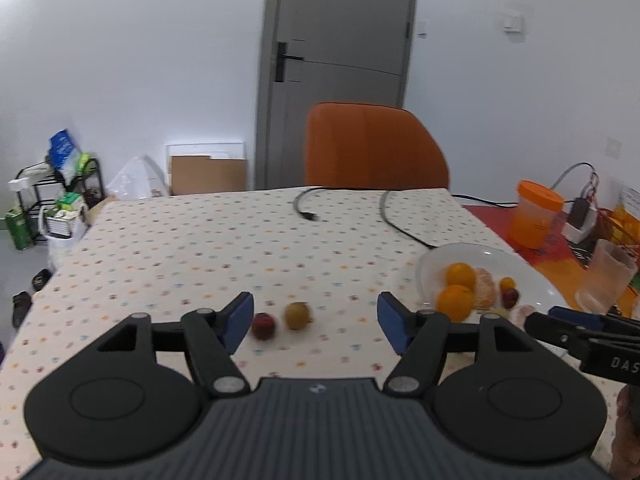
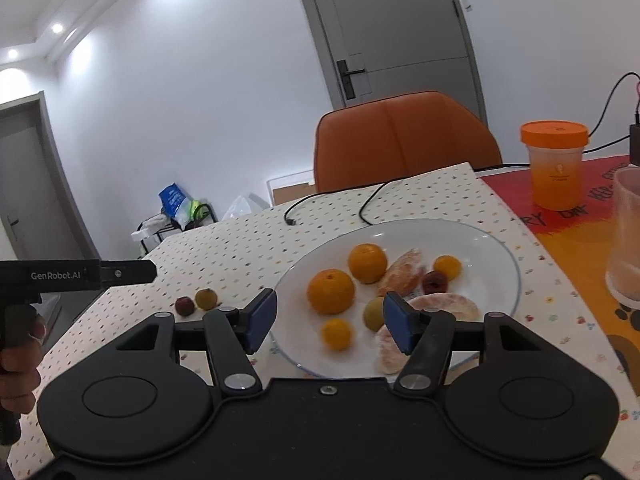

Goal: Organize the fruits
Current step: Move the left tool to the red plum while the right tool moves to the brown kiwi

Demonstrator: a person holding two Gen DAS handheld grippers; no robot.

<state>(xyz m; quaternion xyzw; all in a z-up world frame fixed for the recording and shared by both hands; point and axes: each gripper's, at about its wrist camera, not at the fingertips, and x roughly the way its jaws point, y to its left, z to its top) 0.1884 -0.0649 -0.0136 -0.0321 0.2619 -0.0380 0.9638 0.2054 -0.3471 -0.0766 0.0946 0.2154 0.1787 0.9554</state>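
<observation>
A white plate (image 2: pixel 496 276) on the dotted tablecloth holds two oranges (image 2: pixel 331 291), small yellow and green fruits, a dark red fruit (image 2: pixel 435 281) and peeled citrus pieces (image 2: pixel 404 272). The plate also shows in the left wrist view (image 1: pixel 532 280). A dark red fruit (image 1: pixel 263 325) and a yellow-green fruit (image 1: pixel 297 315) lie loose on the cloth, left of the plate; both show in the right wrist view too (image 2: pixel 185 305). My left gripper (image 1: pixel 316 320) is open and empty, just behind these two fruits. My right gripper (image 2: pixel 330 320) is open and empty over the plate's near edge.
An orange-lidded cup (image 2: pixel 554 164) and a clear tumbler (image 2: pixel 626 240) stand on the red mat at the right. Two black cables (image 1: pixel 308 210) lie at the table's far side. An orange chair (image 1: pixel 372 148) stands behind the table.
</observation>
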